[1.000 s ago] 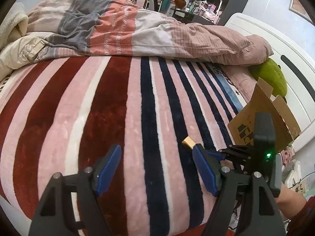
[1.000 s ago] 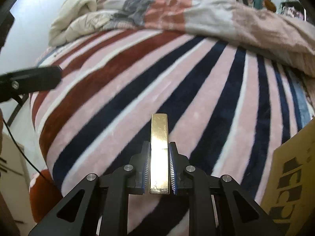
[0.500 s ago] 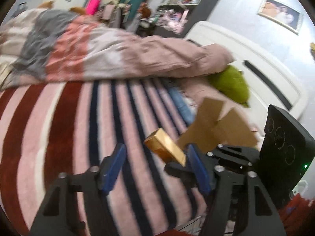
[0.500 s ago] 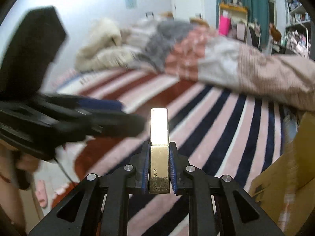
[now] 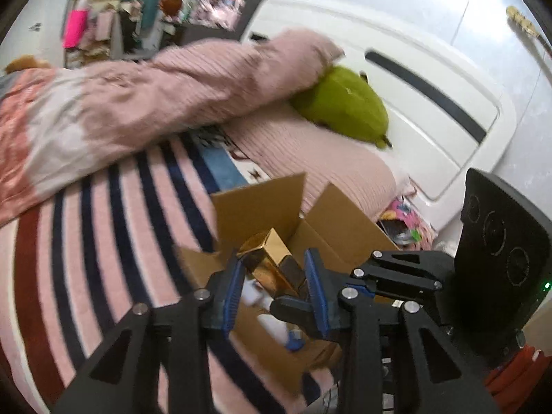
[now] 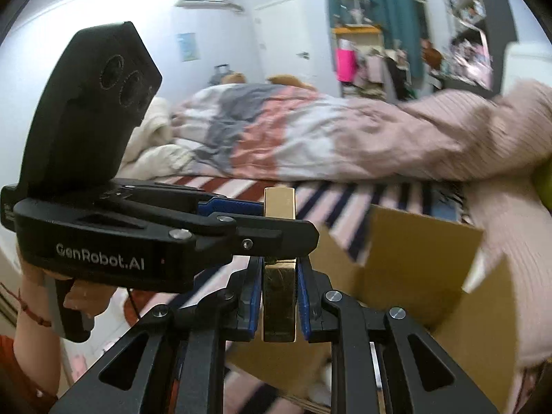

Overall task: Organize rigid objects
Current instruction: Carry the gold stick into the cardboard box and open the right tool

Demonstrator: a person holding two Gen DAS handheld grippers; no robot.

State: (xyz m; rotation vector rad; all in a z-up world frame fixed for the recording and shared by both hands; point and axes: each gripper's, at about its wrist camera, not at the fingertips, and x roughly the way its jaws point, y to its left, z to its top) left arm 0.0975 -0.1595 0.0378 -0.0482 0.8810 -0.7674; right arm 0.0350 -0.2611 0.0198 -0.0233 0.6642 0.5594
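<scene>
A gold bar-shaped box stands upright between the blue pads of my right gripper, which is shut on its narrow sides. My left gripper reaches in from the left and straddles the same gold box. Its jaws are closing: the left pad touches the box and a thin dark gap shows at the right pad. Both grippers hang over an open cardboard box on the striped blanket. In the right wrist view the left gripper's black housing crosses in front of the gold box.
White items and something blue lie inside the cardboard box. A green plush rests by the white headboard. A crumpled duvet covers the far side of the bed. A hand holds the left gripper's handle.
Both grippers rose and swung right, from over the striped blanket to over the cardboard box. My left jaws narrowed from wide apart to close around the gold box that the right gripper still holds.
</scene>
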